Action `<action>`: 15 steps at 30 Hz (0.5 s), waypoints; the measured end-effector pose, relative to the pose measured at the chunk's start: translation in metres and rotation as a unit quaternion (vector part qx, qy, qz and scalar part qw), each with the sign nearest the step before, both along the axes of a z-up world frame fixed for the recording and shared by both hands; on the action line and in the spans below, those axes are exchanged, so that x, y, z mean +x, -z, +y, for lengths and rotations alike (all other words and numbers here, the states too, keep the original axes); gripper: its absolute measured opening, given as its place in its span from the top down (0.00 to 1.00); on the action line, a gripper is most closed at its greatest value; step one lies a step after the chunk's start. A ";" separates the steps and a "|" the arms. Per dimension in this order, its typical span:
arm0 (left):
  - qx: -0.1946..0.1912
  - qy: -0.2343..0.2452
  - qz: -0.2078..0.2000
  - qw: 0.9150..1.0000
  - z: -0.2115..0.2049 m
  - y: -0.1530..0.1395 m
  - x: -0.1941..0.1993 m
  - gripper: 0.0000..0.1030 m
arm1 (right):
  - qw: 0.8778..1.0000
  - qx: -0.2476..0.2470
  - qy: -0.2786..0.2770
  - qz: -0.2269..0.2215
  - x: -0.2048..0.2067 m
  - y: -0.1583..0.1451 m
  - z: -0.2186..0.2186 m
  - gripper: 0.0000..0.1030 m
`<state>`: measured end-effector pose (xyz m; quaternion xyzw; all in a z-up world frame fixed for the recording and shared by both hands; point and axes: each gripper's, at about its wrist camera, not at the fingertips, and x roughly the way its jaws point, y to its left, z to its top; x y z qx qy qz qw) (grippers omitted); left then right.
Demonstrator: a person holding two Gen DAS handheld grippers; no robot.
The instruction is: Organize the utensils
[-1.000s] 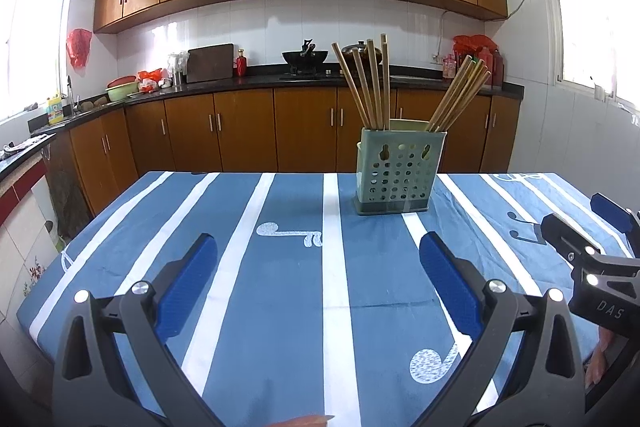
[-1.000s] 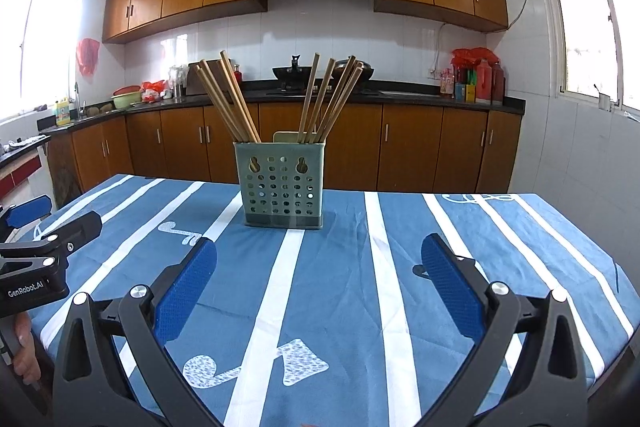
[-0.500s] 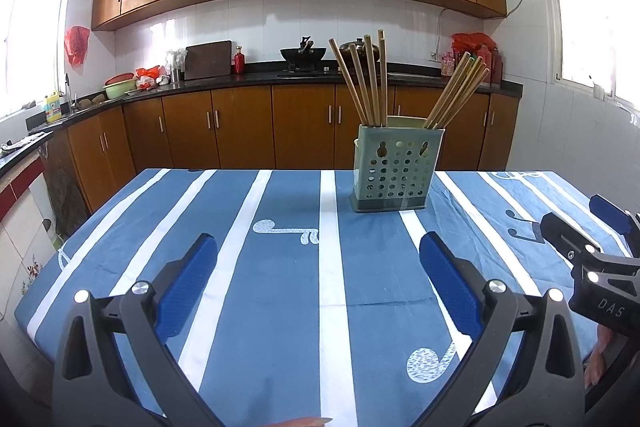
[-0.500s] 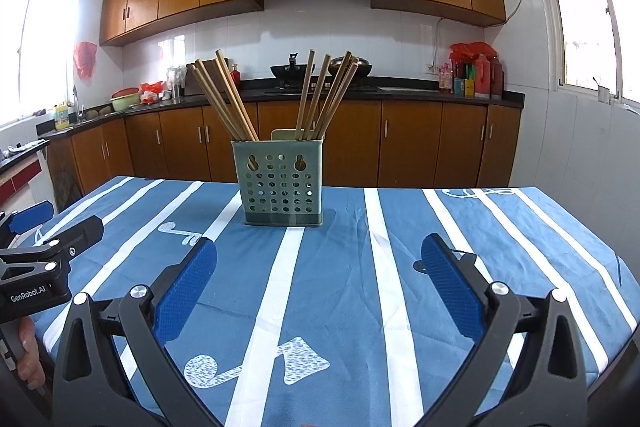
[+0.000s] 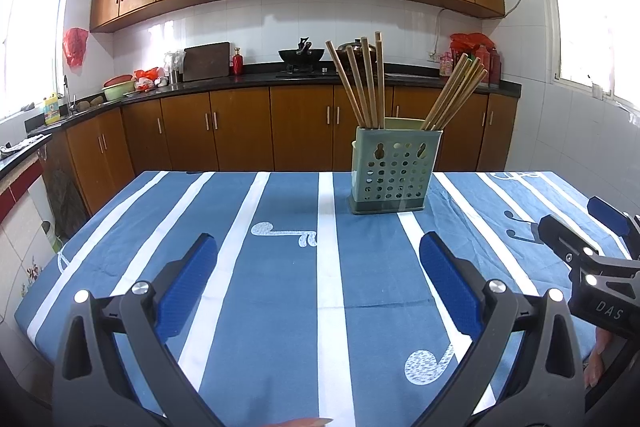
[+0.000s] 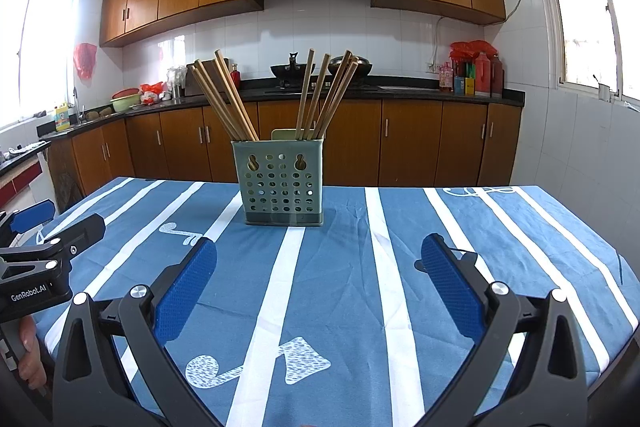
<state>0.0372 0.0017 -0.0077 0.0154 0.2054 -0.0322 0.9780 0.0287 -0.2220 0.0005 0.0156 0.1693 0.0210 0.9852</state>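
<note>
A: Status on both tools?

B: Left tool [image 5: 318, 267] spread wide, nothing between the pads. Right tool [image 6: 320, 269] the same, spread and carrying nothing. Both hover low over the tabletop [image 5: 280, 287].

A: Where are the utensils?

B: All chopsticks stand in the green perforated holder [image 6: 283, 183]. From the right tool it is straight ahead, slightly left of centre, well apart. From the left tool, ahead and to the right. There are two bunches: the left bunch [image 6: 224, 99] leans left, the right bunch [image 6: 326, 95] leans right. Nothing lies loose on the cloth in either view.

A: Any change over the last second?

B: Small. In both wrist views the holder has slid slightly lower in frame, and the hood and upper cabinets show a bit more. That reads as both tools tilting up or lifting a touch. The spread of the pads is unchanged and the chopsticks have not moved.

A: Meaning for the task?

B: Ambiguous. Chopsticks sorted into two bunches in the holder fits an organised end state with the tools backing off. It also fits a stocked holder waiting to be pulled from and re-sorted. The frames don't settle which, so I'm not calling a next move.

A: Risks?

B: The sticks splay outward at the top. My judgement: any reach in could knock a neighbour or tip the light holder.
</note>
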 end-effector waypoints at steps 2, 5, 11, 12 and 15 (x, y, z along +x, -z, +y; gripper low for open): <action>0.000 0.001 0.001 1.000 -0.001 0.000 0.000 0.04 | 1.000 0.000 0.000 0.000 0.000 0.000 0.000 0.02; 0.000 0.002 0.002 1.000 -0.001 0.001 0.000 0.04 | 1.000 0.000 0.000 0.001 0.001 0.000 0.000 0.02; 0.000 0.002 0.002 1.000 -0.001 0.000 0.001 0.04 | 1.000 0.001 0.000 0.001 0.001 0.000 0.001 0.02; 0.000 0.002 0.003 1.000 -0.001 0.000 0.001 0.04 | 1.000 0.001 0.000 0.001 0.001 0.000 0.000 0.02; -0.001 0.003 0.003 1.000 -0.002 0.000 0.002 0.04 | 1.000 0.001 0.000 0.001 0.001 0.000 0.000 0.02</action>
